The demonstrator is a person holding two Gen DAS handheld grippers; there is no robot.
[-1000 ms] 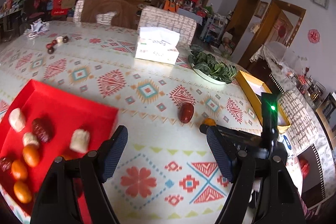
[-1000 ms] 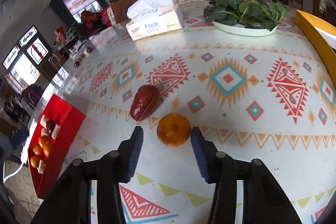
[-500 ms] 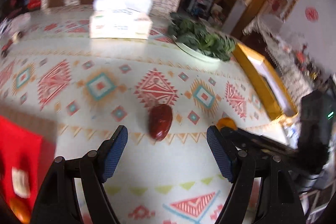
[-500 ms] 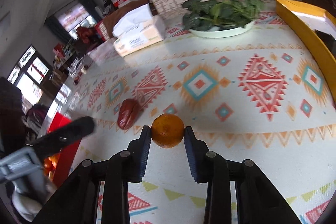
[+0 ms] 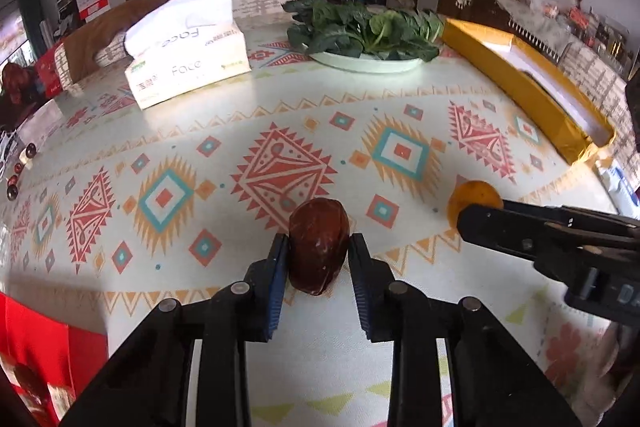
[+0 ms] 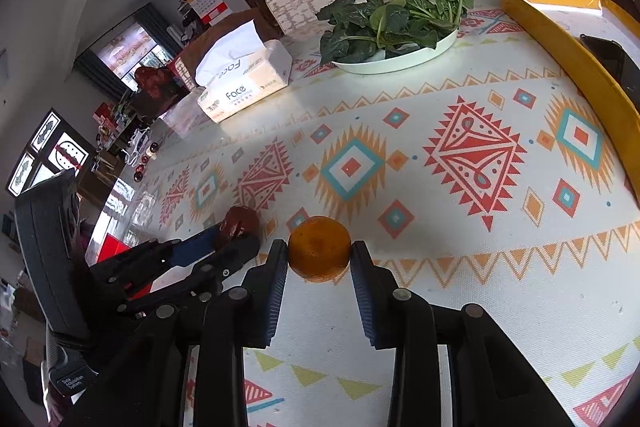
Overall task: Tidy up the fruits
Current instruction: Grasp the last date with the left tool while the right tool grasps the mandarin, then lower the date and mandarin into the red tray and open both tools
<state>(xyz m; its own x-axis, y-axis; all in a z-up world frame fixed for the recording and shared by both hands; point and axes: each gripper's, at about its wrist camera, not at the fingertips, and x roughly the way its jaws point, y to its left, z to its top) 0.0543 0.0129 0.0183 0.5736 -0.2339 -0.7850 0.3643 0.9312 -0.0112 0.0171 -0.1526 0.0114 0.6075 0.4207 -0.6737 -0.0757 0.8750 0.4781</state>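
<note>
A dark red date [image 5: 318, 245] lies on the patterned tablecloth. My left gripper [image 5: 319, 259] is shut on it, both pads touching its sides. A small orange [image 6: 319, 248] sits to its right, and my right gripper [image 6: 319, 259] is shut on it. In the left wrist view the orange [image 5: 472, 197] shows behind the right gripper's fingers [image 5: 520, 231]. In the right wrist view the date [image 6: 240, 221] shows between the left gripper's fingers [image 6: 192, 251]. The red tray [image 5: 36, 339] is at the lower left, with fruit partly visible.
A tissue box [image 5: 188, 55] and a plate of green leaves [image 5: 364, 35] stand at the back. A yellow box [image 5: 528, 83] lies along the right side. Small dark fruits [image 5: 18, 167] lie at the far left edge.
My left gripper swung right from the red tray to the date and closed on it. My right gripper closed on the orange.
</note>
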